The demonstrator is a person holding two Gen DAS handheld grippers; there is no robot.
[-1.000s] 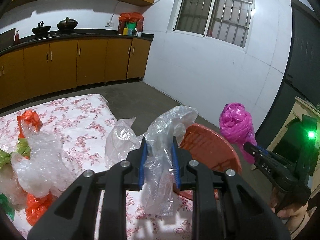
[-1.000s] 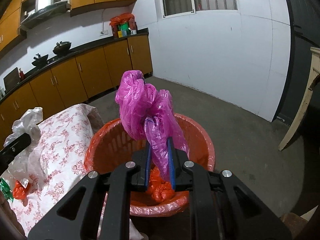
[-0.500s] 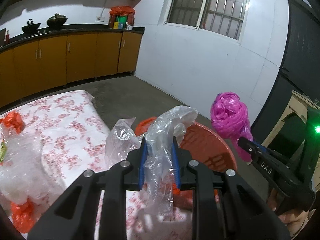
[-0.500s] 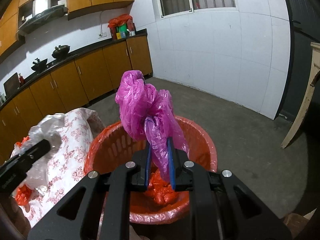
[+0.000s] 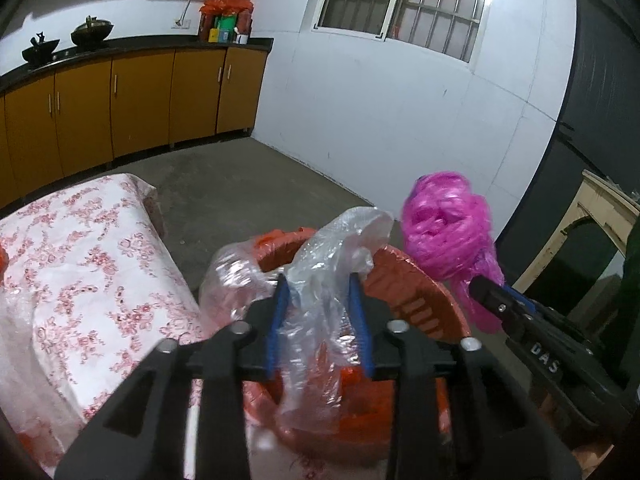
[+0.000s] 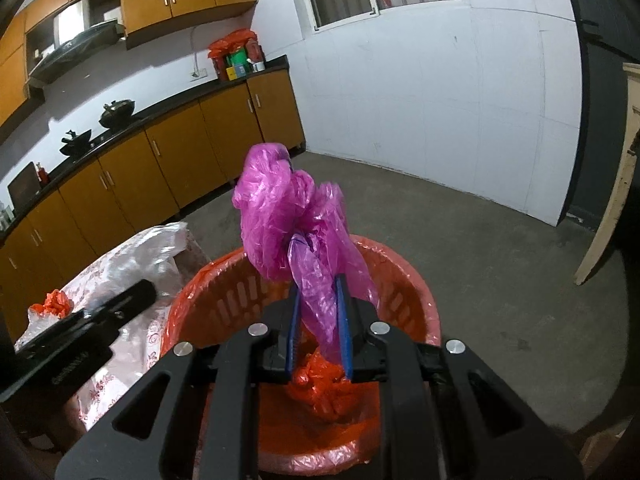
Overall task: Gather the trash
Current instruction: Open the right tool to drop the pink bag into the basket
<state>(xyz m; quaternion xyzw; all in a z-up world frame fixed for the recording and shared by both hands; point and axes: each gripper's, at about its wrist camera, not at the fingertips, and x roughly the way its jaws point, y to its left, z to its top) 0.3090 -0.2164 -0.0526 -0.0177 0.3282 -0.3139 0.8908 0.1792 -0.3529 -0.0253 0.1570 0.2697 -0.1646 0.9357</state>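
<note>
1. Since a second ago the left gripper point(image 5: 320, 320) has carried its clear plastic bag point(image 5: 332, 276) off the floral table point(image 5: 92, 280) and out over the orange basket point(image 6: 400, 280), which now fills the ground under its fingers; the right one has hardly shifted.
2. The left gripper's fingers are pinched narrow on the clear plastic bag, whose loose tail hangs down inside the near rim of the basket.
3. The right gripper point(image 6: 318, 320) is clamped on a crumpled pink bag point(image 6: 288, 216), the bundle standing up above the fingers and a tail trailing below them.
4. What matters for the drop: the basket mouth lies straight below both loads, with red plastic point(image 6: 320, 388) already in its bottom. The pink bag sits nearer the middle of the opening; the clear one hangs nearer the table-side rim.
5. I'd guess both are about ready to let go; the clear bag's edge could catch on the rim.
6. More scraps wait on the table, an orange wad point(image 6: 56, 304) near its far edge.
</note>
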